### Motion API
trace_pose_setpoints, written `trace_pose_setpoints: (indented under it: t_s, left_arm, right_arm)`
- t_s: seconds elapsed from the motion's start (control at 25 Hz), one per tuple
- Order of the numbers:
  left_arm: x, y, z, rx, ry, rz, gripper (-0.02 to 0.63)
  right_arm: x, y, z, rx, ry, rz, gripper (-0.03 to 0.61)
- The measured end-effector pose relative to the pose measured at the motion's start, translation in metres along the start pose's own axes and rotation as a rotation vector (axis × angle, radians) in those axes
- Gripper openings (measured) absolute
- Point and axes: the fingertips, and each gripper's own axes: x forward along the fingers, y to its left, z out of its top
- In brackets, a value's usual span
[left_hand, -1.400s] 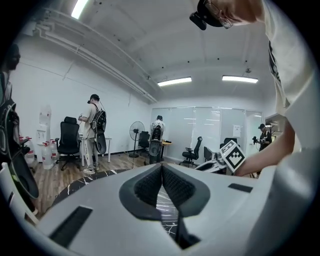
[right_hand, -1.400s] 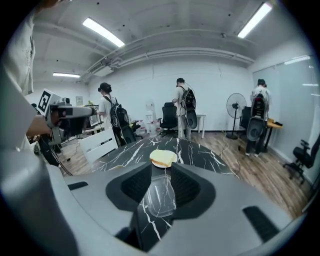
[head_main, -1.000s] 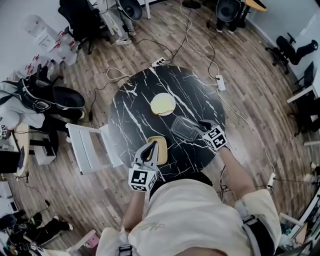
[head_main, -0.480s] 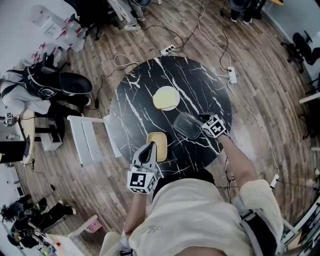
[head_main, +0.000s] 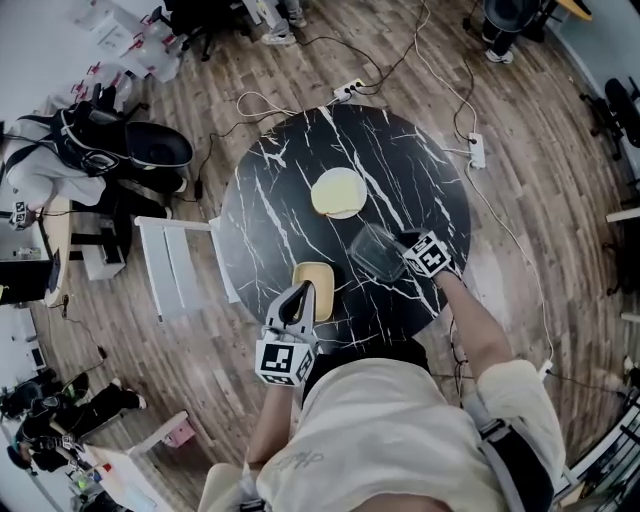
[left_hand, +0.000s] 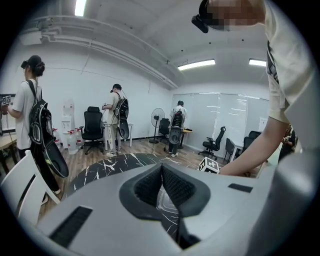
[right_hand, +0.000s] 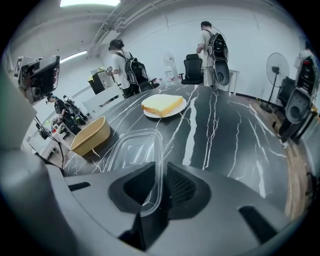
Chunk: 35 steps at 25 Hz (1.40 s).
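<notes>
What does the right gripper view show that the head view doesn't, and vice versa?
Right gripper view only: the right tool seen close, jaws shut on the clear container's rim; a ceiling light. Head view only: the table's whole round outline, and a power strip on the floor. Both: the marble tabletop, toast on a plate, and a yellow tub.

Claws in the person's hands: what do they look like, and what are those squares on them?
The left claw and right claw each have a smooth grey body and two dark ribbed pads. Each carries a white cube printed with black square markers. The person wears a cream short-sleeved T-shirt.
</notes>
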Motion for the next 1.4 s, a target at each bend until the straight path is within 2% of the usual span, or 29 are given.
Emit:
trace_pose_setpoints:
  t_s: [0.36,0.6,0.84,1.08,1.4]
  left_arm:
    - [0.005,-0.005,-0.009,-0.017,0.018,0.011,0.017]
    - [0.007,-0.008,-0.008,-0.017,0.02,0.007,0.017]
    - [0.008,-0.011,-0.008,-0.013,0.021,-0.004,0.017]
    - [0.006,-0.013,-0.009,-0.012,0.021,-0.006,0.017]
    - [0.0,-0.012,-0.008,-0.004,0.009,-0.019,0.017]
  right_arm:
    - [0.008,0.002,-0.004,0.051,0.01,0.078,0.04]
    - [0.011,0.0,-0.008,0.143,0.046,0.158,0.04]
    - [0.006,-0.004,0.001,0.163,0.052,0.144,0.04]
    - [0.007,-0.003,0.002,0.089,0.071,0.113,0.006]
    - [-0.005,0.002,0.009,0.06,-0.005,0.054,0.005]
